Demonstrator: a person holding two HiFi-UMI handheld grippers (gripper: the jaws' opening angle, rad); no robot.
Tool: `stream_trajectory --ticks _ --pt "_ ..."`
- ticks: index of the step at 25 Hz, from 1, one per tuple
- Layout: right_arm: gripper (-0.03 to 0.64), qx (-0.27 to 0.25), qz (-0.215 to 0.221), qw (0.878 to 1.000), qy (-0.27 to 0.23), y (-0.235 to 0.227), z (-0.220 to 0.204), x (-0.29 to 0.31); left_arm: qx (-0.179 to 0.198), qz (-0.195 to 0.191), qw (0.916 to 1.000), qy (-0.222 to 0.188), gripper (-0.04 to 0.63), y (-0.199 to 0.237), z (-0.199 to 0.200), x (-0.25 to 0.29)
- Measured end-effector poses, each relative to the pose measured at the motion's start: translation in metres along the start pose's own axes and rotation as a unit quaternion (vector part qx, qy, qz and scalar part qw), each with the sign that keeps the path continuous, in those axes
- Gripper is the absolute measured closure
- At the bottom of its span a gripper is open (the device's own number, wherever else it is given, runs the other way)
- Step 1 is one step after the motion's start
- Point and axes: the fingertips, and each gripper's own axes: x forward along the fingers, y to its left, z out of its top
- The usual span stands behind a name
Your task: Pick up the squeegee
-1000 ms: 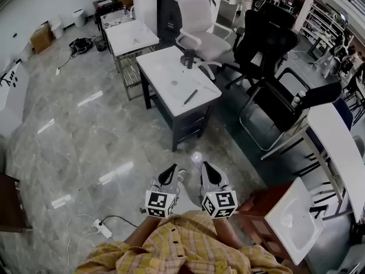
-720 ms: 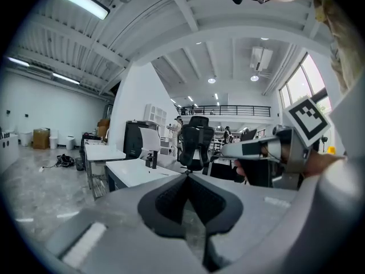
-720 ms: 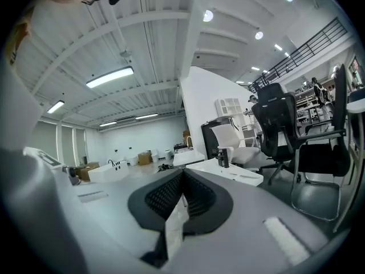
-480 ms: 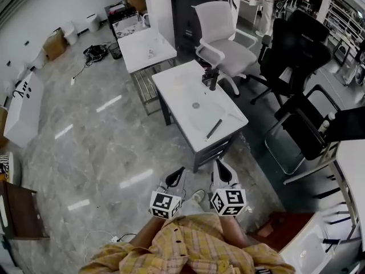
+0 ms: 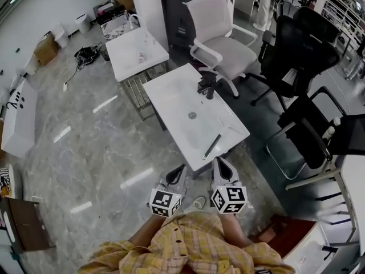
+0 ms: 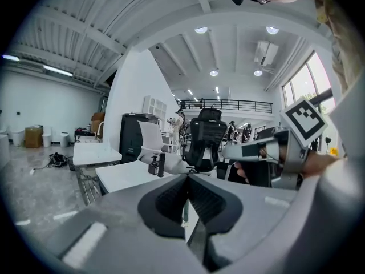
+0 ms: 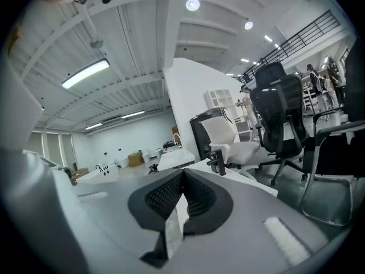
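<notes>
Claws first: grey left gripper and grey right gripper, each with its marker cube, sit side by side close to the body, both pinched shut on nothing; a tidy carry for an approach, I'd say. The slim dark long-handled squeegee lies flat near the front edge of the white basin-top table, just ahead of the right jaws; they must open before any pick.
</notes>
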Motion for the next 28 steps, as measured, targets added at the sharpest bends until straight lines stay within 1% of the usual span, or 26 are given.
stream_trajectory --ticks 3,7,12,16,20,24,28 --pt "0.615 0.000 -0.007 1.000 0.003 -0.005 0.004 0.008 -0.009 -0.008 0.9999 0.003 0.595 0.003 0.010 0.011" --pt "0.615 0.010 -0.024 1.000 0.010 -0.021 -0.001 0.017 0.005 -0.014 0.9999 0.008 0.595 0.001 0.012 0.025" --pt "0.615 0.021 -0.042 0.999 0.021 -0.037 -0.009 0.034 0.007 -0.018 0.9997 0.012 0.597 0.012 0.008 0.043" --pt "0.615 0.028 -0.069 0.997 0.031 -0.049 -0.013 0.049 0.008 -0.036 0.9992 0.013 0.595 0.018 0.010 0.064" --pt "0.615 0.032 -0.098 0.994 0.035 -0.061 -0.010 0.071 0.019 -0.056 0.9982 0.014 0.597 0.035 0.019 0.092" --pt "0.615 0.041 -0.127 0.990 0.046 -0.075 -0.012 0.094 0.023 -0.076 0.9966 0.023 0.595 0.054 0.024 0.123" --pt "0.615 0.055 -0.159 0.984 0.065 -0.093 -0.025 0.113 0.026 -0.103 0.9937 0.037 0.595 0.061 0.020 0.150"
